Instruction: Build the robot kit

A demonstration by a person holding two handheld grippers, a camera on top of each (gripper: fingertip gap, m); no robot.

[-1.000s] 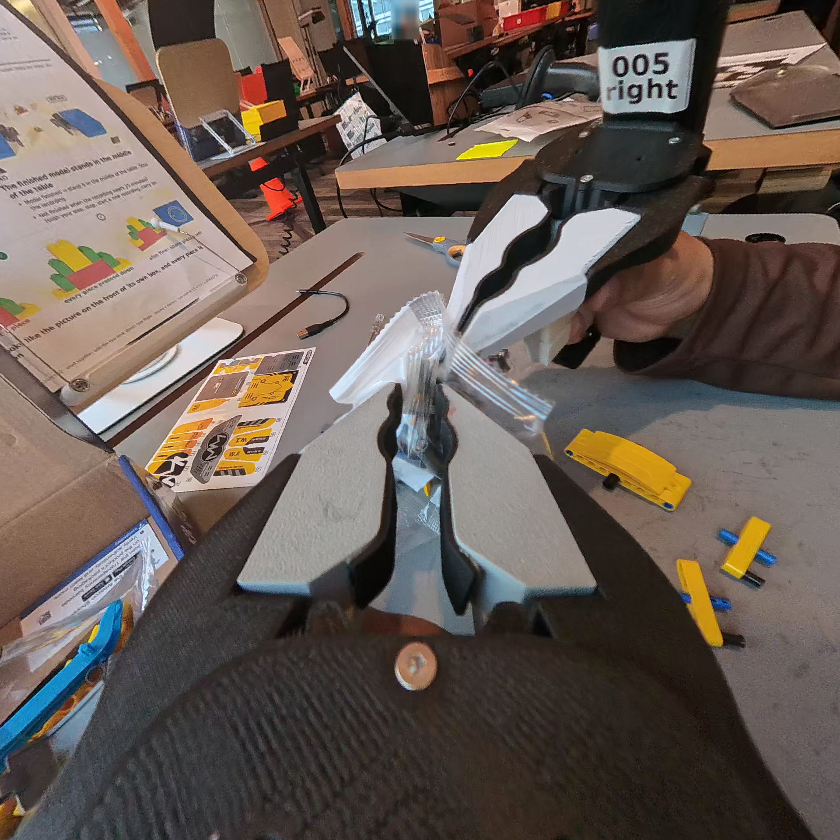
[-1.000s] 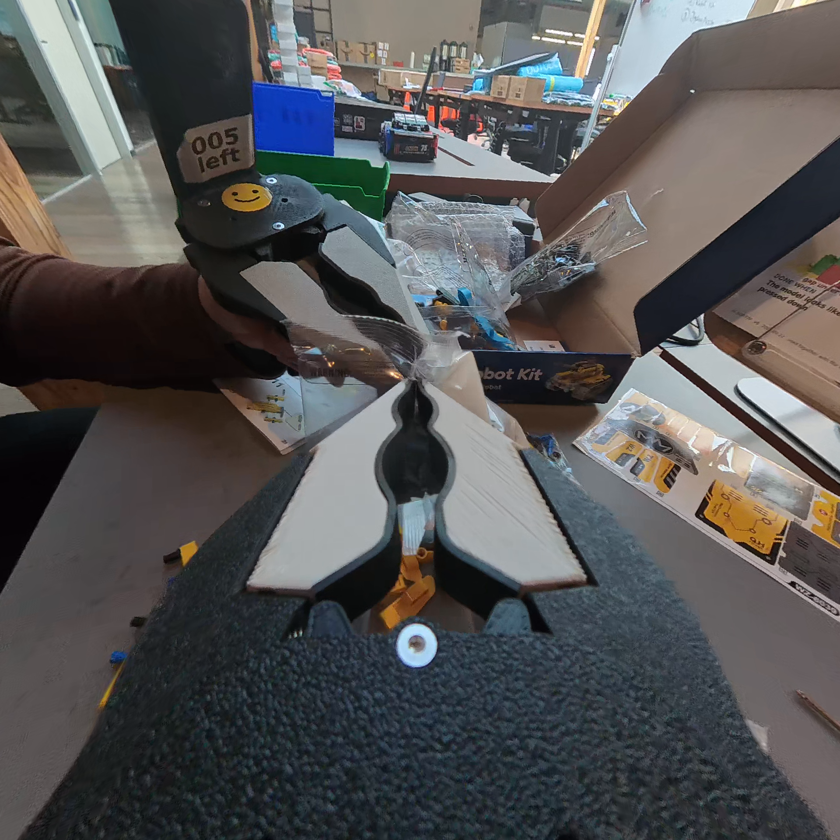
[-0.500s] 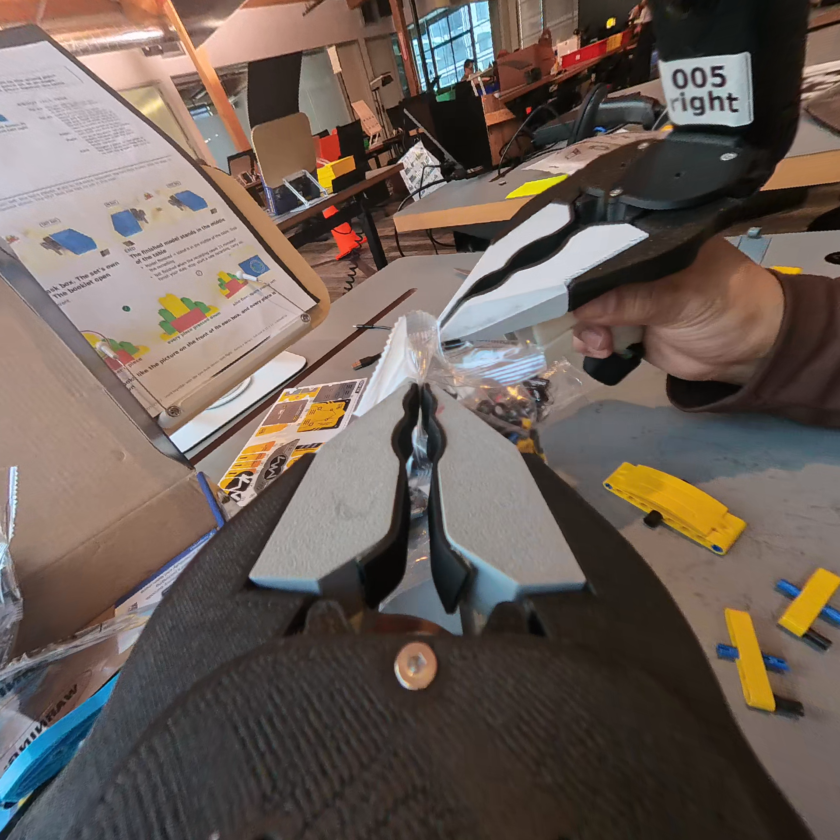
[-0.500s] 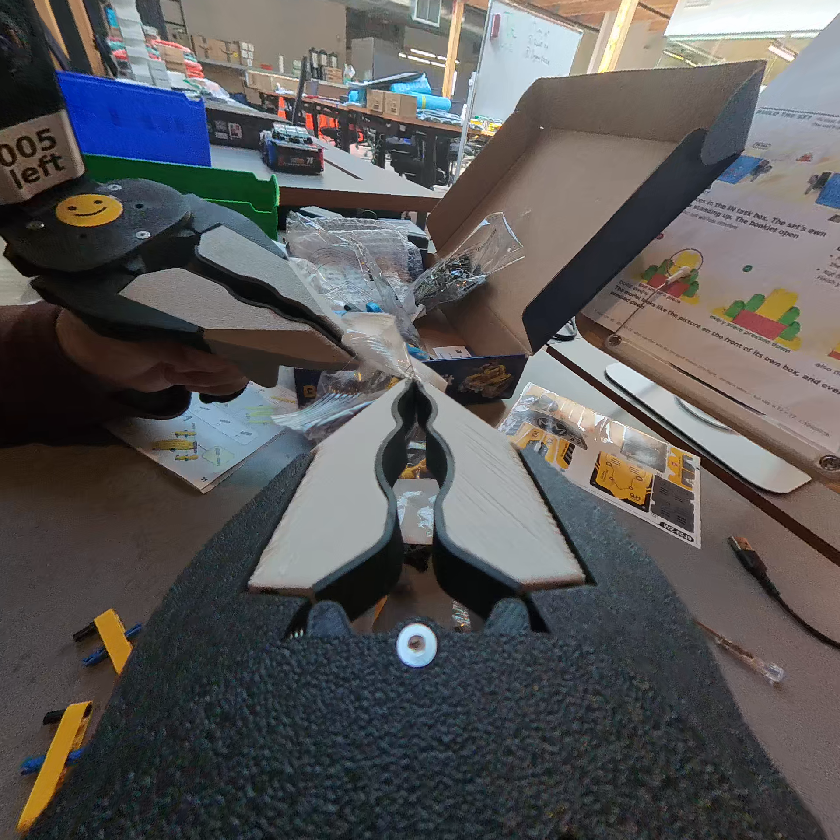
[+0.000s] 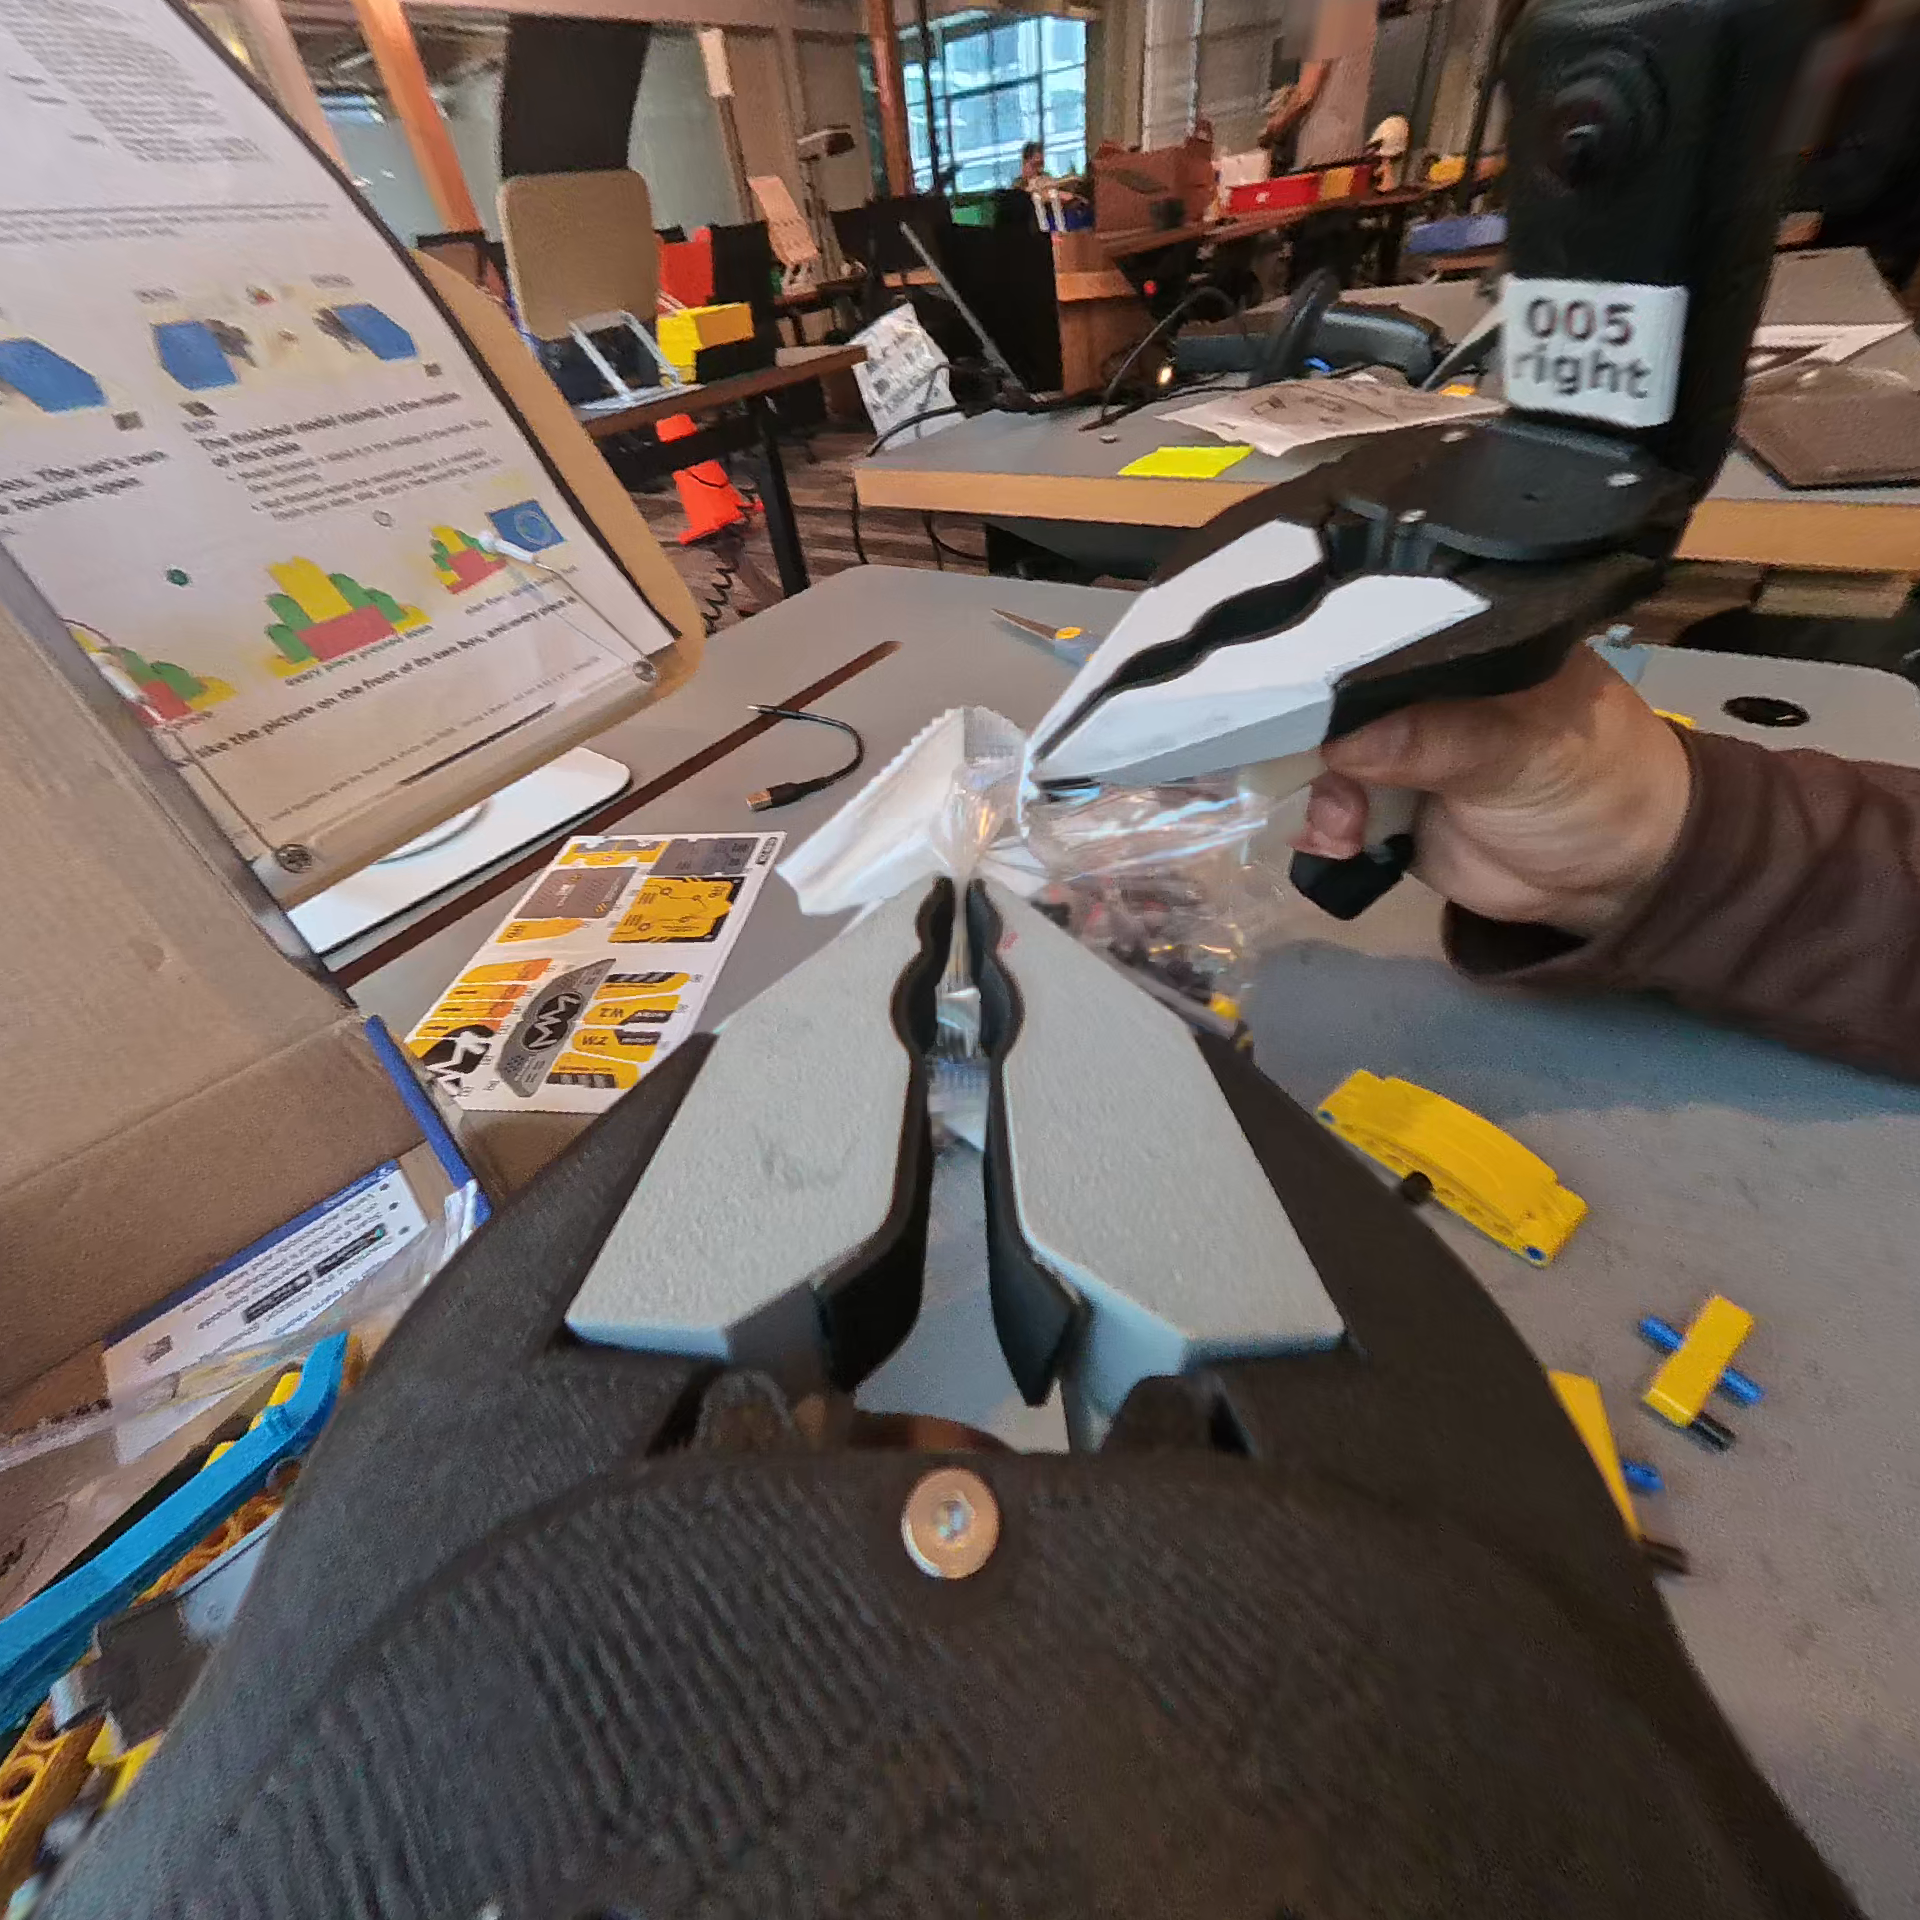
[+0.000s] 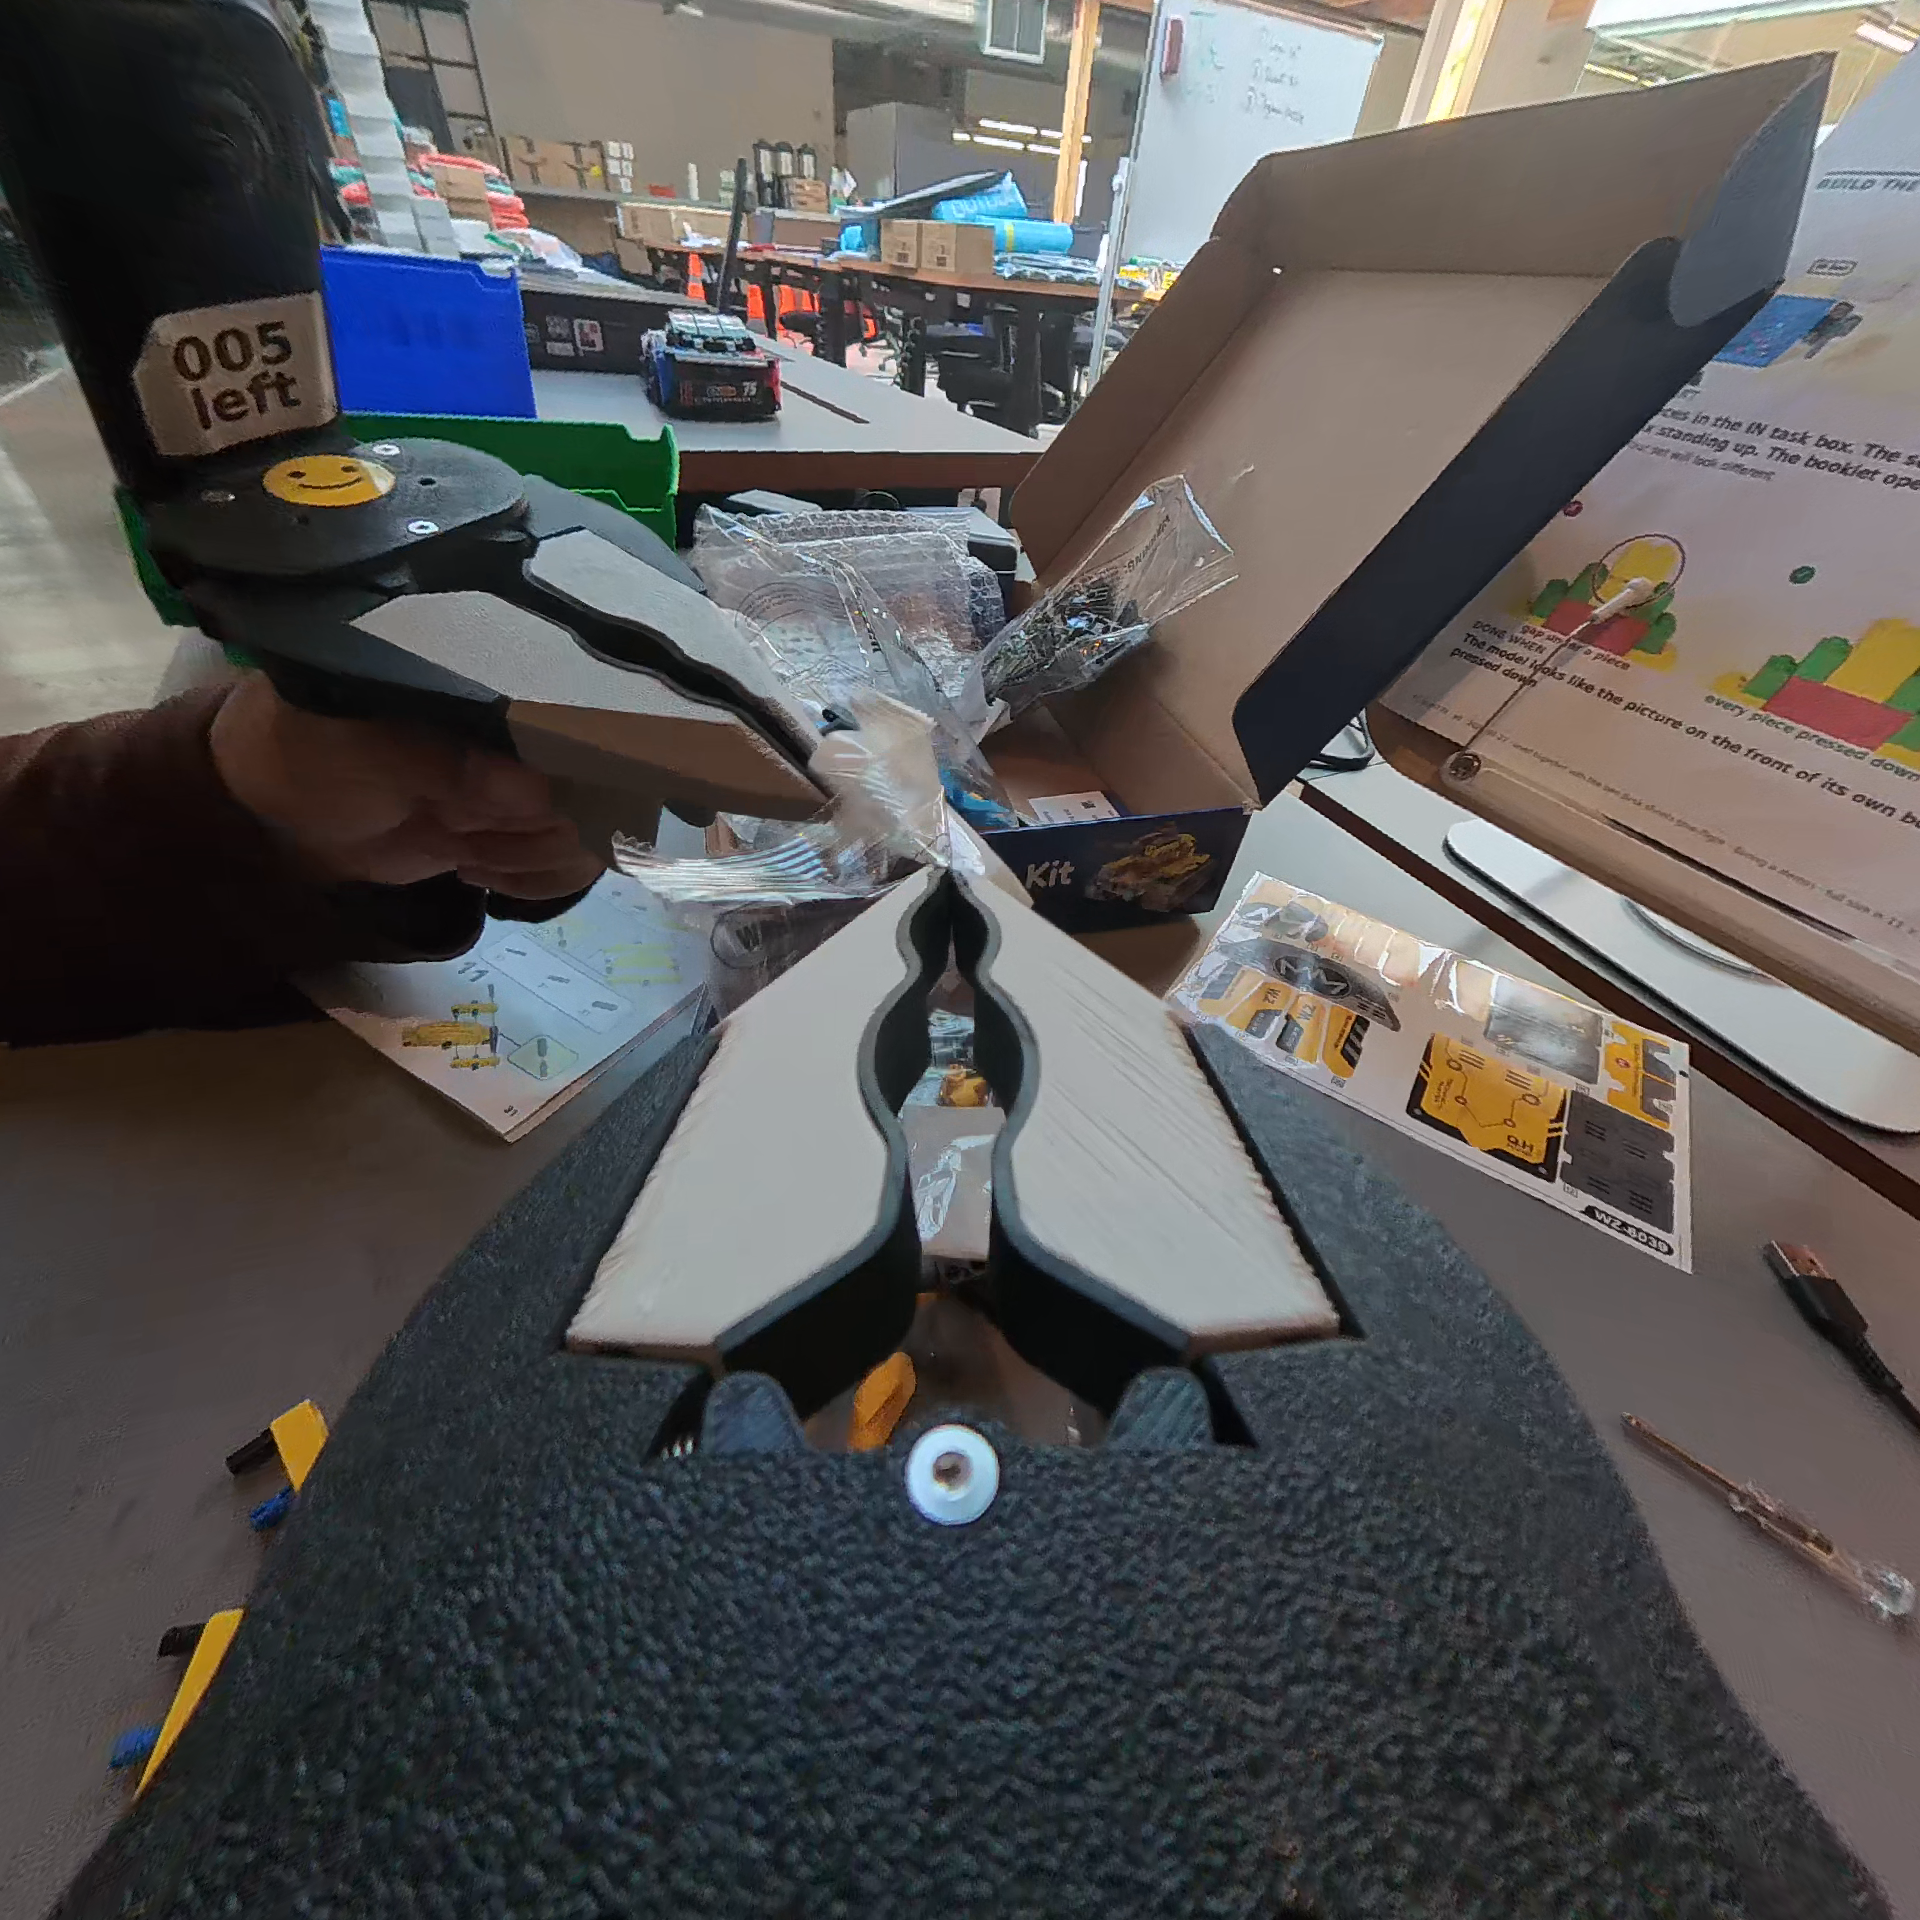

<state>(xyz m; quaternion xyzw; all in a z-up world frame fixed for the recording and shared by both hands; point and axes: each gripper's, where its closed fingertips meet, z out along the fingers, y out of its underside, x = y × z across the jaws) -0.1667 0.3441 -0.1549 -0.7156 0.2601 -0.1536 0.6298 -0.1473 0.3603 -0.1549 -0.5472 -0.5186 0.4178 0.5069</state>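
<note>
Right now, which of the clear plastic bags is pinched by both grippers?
The small clear plastic bag of dark parts, stretched above the table between the left gripper and right gripper; the other bags sit untouched in the cardboard box.

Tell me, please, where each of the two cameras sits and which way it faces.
Left wrist view: on the left tool, looking along its fingers at the clear bag; the right tool, a hand and the sticker sheet show beyond.
Right wrist view: on the right tool, facing the opposite way toward the open cardboard box; the left tool shows.
Shared: both tools pinch the same bag; both see the sticker sheet and table.
</note>
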